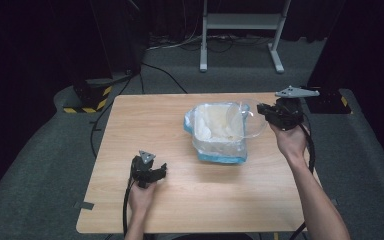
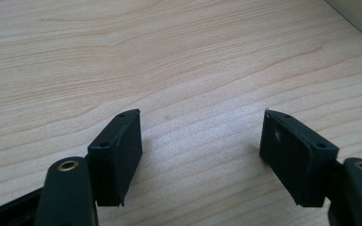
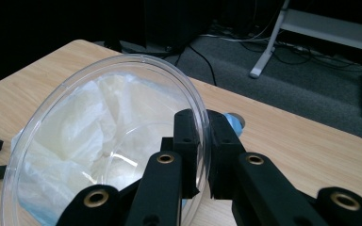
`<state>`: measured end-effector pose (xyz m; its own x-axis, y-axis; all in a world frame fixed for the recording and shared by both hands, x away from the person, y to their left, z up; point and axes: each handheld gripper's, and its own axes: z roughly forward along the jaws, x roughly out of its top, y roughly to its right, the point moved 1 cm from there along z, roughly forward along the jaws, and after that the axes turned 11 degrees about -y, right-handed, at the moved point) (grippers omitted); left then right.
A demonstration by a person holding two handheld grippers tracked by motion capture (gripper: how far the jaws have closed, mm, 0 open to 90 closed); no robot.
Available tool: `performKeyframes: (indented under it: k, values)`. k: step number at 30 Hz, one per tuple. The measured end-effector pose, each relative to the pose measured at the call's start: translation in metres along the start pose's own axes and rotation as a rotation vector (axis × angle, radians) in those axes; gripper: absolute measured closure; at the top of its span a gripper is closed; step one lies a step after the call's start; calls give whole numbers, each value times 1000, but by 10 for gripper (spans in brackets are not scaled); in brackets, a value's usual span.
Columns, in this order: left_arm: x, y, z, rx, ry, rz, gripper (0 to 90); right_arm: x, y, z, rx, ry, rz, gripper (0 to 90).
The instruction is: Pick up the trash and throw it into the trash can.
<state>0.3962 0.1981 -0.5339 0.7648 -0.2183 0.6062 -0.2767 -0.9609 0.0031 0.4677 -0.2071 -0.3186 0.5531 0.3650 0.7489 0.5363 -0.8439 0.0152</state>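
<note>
A clear plastic bowl (image 3: 99, 122) is tilted on its side over an open clear bag (image 1: 219, 131) with blue edges and whitish contents, lying mid-table. My right gripper (image 3: 203, 155) is shut on the bowl's rim, one jaw inside the wall and one outside. In the high view that right gripper (image 1: 266, 114) stands at the bag's right side, holding the bowl (image 1: 250, 119) above the table. My left gripper (image 1: 159, 171) rests low near the table's front left, and its jaws (image 2: 200, 141) stand wide apart over bare wood with nothing between them.
The wooden table (image 1: 145, 125) stands on grey carpet. A white metal stand (image 1: 240, 30) and loose cables lie on the floor beyond the far edge. A black-and-yellow striped base (image 1: 87, 100) sits off the table's far-left corner.
</note>
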Motion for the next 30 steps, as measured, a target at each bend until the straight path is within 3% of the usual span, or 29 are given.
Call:
performKeyframes:
  k: [15, 30]
  values:
    - [0, 0, 0, 0, 0, 0, 299, 18, -17, 27, 20, -46, -21, 838]
    - [0, 0, 0, 0, 0, 1, 299, 21, -26, 49, 26, -89, -18, 828]
